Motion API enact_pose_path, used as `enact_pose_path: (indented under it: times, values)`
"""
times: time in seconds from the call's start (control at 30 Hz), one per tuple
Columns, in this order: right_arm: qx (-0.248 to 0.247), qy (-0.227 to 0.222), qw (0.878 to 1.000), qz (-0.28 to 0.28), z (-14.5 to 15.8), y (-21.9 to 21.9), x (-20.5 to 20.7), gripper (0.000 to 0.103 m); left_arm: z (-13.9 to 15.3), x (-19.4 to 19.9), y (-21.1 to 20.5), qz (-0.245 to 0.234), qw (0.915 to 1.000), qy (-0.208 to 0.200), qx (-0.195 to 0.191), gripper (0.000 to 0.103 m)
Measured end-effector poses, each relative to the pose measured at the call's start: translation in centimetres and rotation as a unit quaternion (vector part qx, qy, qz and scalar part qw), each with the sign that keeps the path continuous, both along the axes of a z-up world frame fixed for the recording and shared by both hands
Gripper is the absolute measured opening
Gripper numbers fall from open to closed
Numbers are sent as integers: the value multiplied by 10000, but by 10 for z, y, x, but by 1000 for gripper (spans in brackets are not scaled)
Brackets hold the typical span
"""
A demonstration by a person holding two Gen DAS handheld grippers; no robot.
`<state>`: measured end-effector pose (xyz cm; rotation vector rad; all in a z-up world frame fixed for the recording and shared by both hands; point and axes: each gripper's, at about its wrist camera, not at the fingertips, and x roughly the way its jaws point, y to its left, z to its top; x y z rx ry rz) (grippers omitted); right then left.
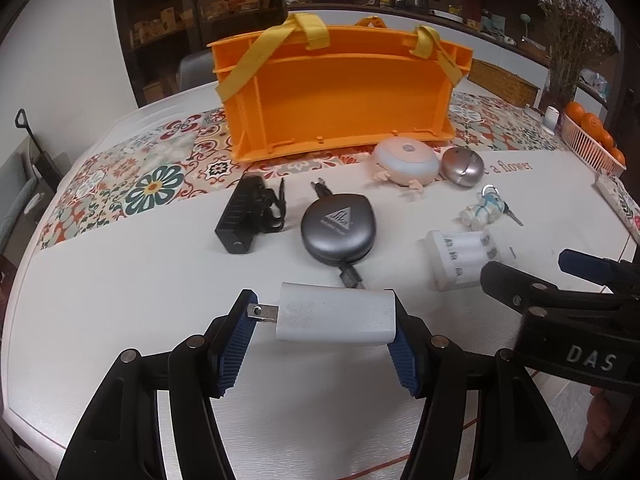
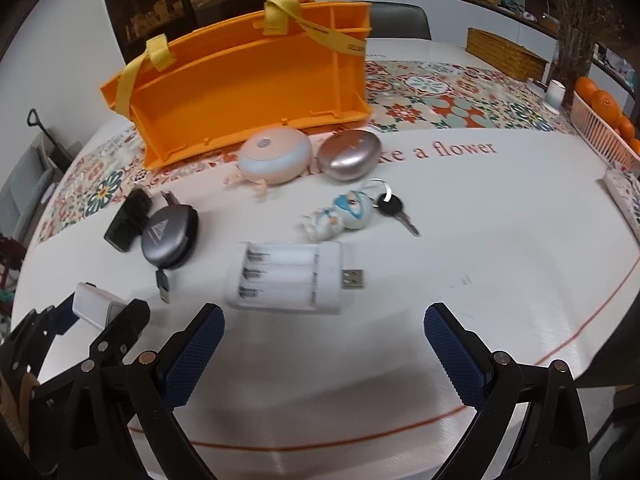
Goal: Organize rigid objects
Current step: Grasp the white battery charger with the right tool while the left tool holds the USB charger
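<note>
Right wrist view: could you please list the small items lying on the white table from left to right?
White charger in the left tool → black hub → grey cable reel → battery charger → blue figurine → black key.

Two low wrist views, shared table.
</note>
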<state>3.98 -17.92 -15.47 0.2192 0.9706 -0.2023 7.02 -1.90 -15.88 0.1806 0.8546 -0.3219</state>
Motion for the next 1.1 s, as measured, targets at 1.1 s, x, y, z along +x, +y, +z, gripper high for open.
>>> enact_pose_path:
  times: [1.1]
  values:
    - [-251,63,9996,-113,-28,23,27,77,-15,23,12,21,9997,247,3,62]
